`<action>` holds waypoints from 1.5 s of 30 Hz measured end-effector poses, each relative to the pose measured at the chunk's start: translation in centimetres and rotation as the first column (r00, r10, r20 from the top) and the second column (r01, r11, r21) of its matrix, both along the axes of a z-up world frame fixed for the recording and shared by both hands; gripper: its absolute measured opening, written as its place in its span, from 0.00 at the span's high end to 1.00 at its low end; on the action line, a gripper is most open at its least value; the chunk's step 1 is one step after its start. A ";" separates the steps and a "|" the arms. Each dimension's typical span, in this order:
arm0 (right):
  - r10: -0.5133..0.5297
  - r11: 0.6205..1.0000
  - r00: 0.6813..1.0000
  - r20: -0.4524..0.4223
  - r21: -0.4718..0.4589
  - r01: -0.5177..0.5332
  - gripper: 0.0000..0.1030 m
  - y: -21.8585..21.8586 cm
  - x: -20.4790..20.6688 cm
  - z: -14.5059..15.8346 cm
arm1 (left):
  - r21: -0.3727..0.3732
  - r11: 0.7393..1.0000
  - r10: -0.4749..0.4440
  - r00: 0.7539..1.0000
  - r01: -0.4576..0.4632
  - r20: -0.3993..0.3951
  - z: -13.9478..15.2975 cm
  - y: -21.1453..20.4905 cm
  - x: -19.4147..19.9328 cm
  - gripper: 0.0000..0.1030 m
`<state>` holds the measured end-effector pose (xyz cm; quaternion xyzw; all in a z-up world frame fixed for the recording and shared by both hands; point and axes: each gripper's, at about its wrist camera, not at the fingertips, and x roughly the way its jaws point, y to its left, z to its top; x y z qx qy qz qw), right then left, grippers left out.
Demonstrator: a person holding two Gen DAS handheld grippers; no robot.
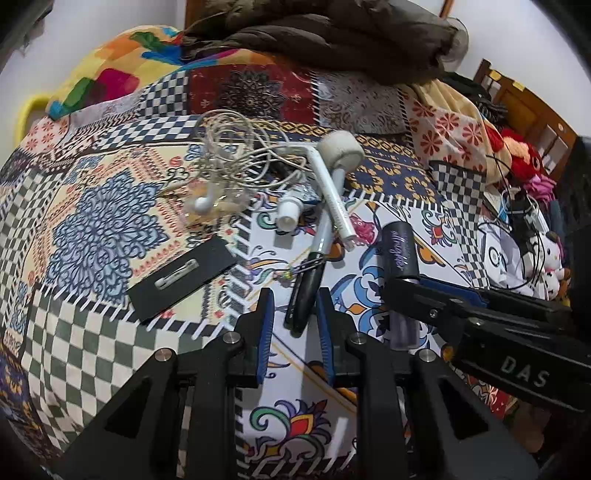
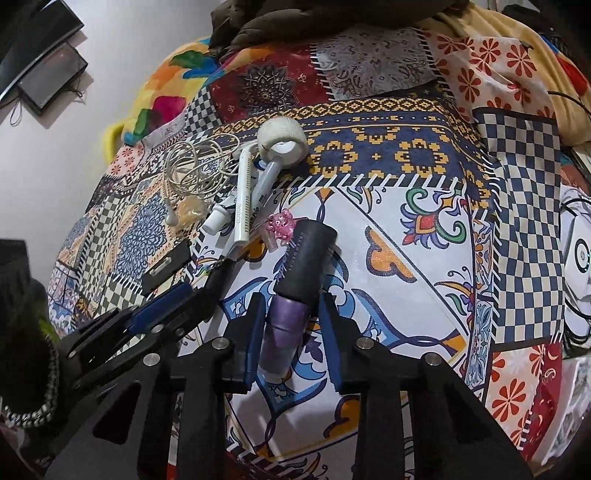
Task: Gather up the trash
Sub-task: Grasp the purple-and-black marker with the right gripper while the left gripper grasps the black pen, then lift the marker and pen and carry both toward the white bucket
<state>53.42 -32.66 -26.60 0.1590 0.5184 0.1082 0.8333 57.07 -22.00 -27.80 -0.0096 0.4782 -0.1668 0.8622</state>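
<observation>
Small clutter lies on a patterned bedspread [image 1: 92,229]. My left gripper [image 1: 295,295] is open, its fingers either side of the black end of a pen [image 1: 304,295]. My right gripper [image 2: 291,302] is open around a purple cosmetic tube with a black cap [image 2: 295,288], which also shows in the left wrist view [image 1: 400,254]. Beyond lie a white tape roll [image 1: 341,149], a white tube [image 1: 334,195], tangled white earphones [image 1: 229,158], a small white bottle [image 1: 290,214] and a black card with a pin [image 1: 181,282]. A pink bead charm [image 2: 282,225] lies by the cap.
A brown jacket [image 1: 332,33] and a colourful pillow [image 1: 122,66] lie at the far end of the bed. Soft toys, cables and papers [image 1: 524,221] crowd the right side. A wooden headboard [image 1: 532,107] stands at the far right. A dark screen [image 2: 40,66] is on the wall.
</observation>
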 end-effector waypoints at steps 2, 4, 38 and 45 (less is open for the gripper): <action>0.007 1.000 1.000 0.006 -0.015 -0.007 0.76 -0.2 -0.1 0.1 | 0.021 1.000 -0.009 1.000 0.009 0.005 -0.3 -0.4 0.0 0.78; 0.007 0.999 1.000 0.015 -0.032 -0.007 0.79 -0.5 -0.2 0.1 | 0.057 0.998 -0.019 1.000 0.018 0.021 -0.3 -1.1 0.1 0.78; 0.003 1.000 0.991 0.135 -0.026 0.000 0.79 -2.8 -7.6 8.9 | -0.029 0.999 0.031 0.998 -0.029 0.061 9.1 2.1 -9.4 0.86; 0.012 1.000 0.981 0.195 -0.030 -0.007 0.79 -1.9 -11.0 12.6 | -0.042 0.996 0.081 0.986 -0.076 0.142 13.8 4.5 -13.5 0.86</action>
